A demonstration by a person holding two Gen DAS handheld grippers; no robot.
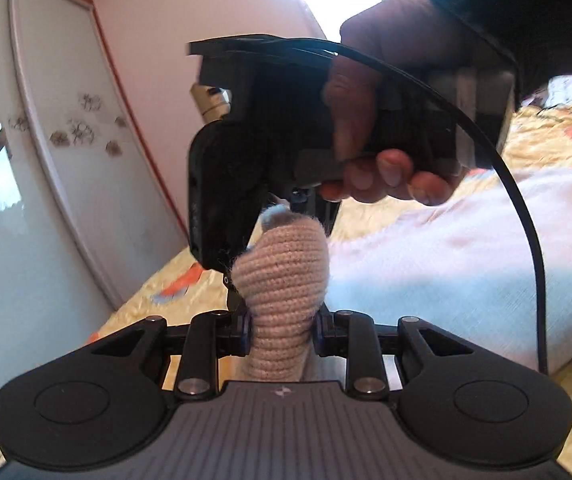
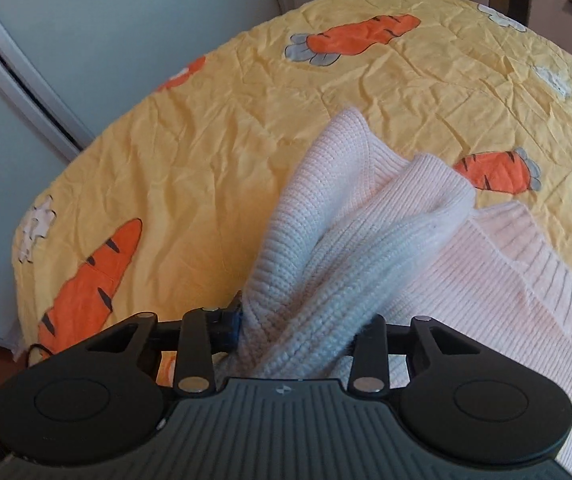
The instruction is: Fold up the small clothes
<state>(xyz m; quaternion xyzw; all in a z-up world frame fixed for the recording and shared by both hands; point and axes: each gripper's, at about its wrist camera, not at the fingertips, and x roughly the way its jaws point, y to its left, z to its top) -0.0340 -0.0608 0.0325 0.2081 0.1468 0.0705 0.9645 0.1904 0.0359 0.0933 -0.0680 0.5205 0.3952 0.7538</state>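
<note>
Fingers (image 1: 246, 330) of the left gripper (image 1: 282, 330) are squeezed in close on a bunched bit of the pink knit sweater (image 1: 280, 280). That bit sticks up betw. them like a fat thumb, w/ the pads pressing it on both sides.

Right gripper (image 2: 301, 328) points down at the bed. Its jaws sit partly shut & a thick fold of the same sweater (image 2: 325, 264) fills the gap betw. them. Its left finger (image 2: 232, 320) touches the knit; the other pad is mostly hidden by cloth, but the fold looks pinched.

In the left wrist view the right gripper (image 1: 242, 256) shows from the side, just above the held bit, w/ a hand (image 1: 381, 128) in a dark sleeve (image 1: 517, 12) around its handle & a black cable (image 1: 525, 220) looping down.

Rest of the sweater lies flat on the yellow bed cover (image 2: 214, 128), which has orange carrots (image 2: 90, 284) & white flowers on it. A ribbed edge lies near the right side. Pale wardrobe doors (image 1: 18, 200) stand beside the bed.
</note>
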